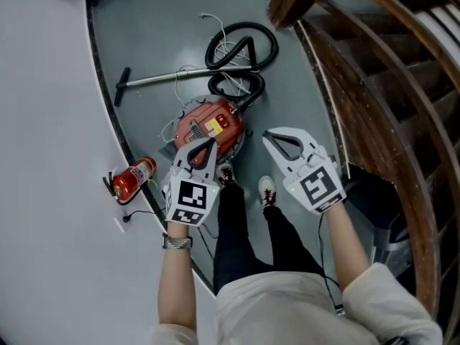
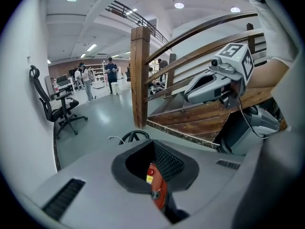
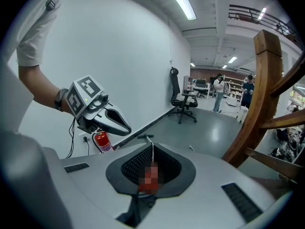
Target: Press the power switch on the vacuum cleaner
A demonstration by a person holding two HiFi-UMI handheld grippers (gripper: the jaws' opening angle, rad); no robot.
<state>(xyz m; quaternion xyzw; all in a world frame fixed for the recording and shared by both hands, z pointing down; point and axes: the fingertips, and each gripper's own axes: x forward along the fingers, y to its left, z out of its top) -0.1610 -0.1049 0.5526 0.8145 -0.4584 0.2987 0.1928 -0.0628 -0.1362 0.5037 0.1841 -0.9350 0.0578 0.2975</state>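
The red vacuum cleaner (image 1: pixel 210 126) lies on the grey floor, its black hose (image 1: pixel 241 46) coiled beyond it and its metal wand (image 1: pixel 169 77) stretched to the left. My left gripper (image 1: pixel 207 145) hangs shut just above the cleaner's near edge, nothing between its jaws. Through the left gripper's (image 2: pixel 143 146) closed jaws the red body (image 2: pixel 158 190) shows below, with a yellow label and a red button on top. My right gripper (image 1: pixel 269 137) is also shut and empty, to the right of the cleaner over bare floor. In the right gripper view (image 3: pixel 151 146) the wand shows past the jaws.
A red fire extinguisher (image 1: pixel 134 177) stands by the white wall at the left, next to a wall socket. A wooden staircase (image 1: pixel 374 85) with a railing runs along the right. The person's shoes (image 1: pixel 267 190) stand just behind the cleaner. An office chair (image 2: pixel 59 106) and people are far off.
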